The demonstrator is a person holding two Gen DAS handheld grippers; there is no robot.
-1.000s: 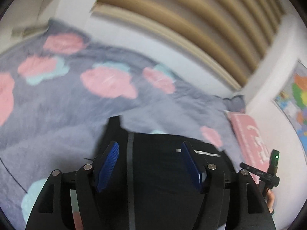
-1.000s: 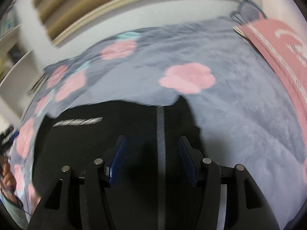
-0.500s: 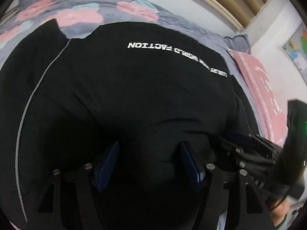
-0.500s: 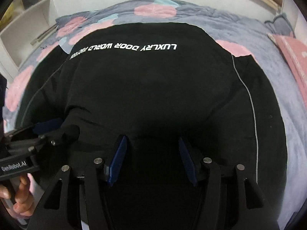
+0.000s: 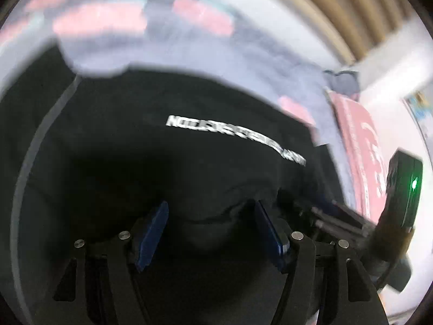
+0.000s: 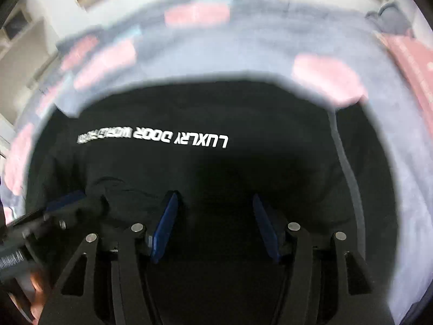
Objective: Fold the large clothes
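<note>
A black sweatshirt (image 5: 135,149) lies spread on a bed, over a grey blanket (image 5: 243,62) patterned with pink and teal blotches. White lettering (image 6: 151,138) runs across the garment; from the right wrist camera it reads upside down, "LUXLRY DOOR" plus blurred words. A thin grey piping line (image 6: 349,173) runs down the sleeve seam at about 3 o'clock in that view, and a matching line (image 5: 35,146) curves at 9 o'clock in the left wrist view.

The left tool (image 5: 211,227) sits low over the cloth with its blue pads (image 5: 151,233) spread apart; a fold of black fabric bulges between them, but the pads do not press on it. The right tool (image 6: 216,224) likewise stands with its blue pads (image 6: 165,227) held wide, dark fabric beneath and between them, nothing pinched.

From the left wrist view the right tool's body (image 5: 400,195) appears at 3 o'clock, a green light on it. From the right wrist view the left tool (image 6: 51,211) shows at 8 o'clock, its blue tip touching the sweatshirt, with the person's hand (image 6: 38,287) blurred below. A pink pillow (image 5: 360,146) lies at the blanket's far edge, at 3 o'clock. Both pictures are motion-blurred.
</note>
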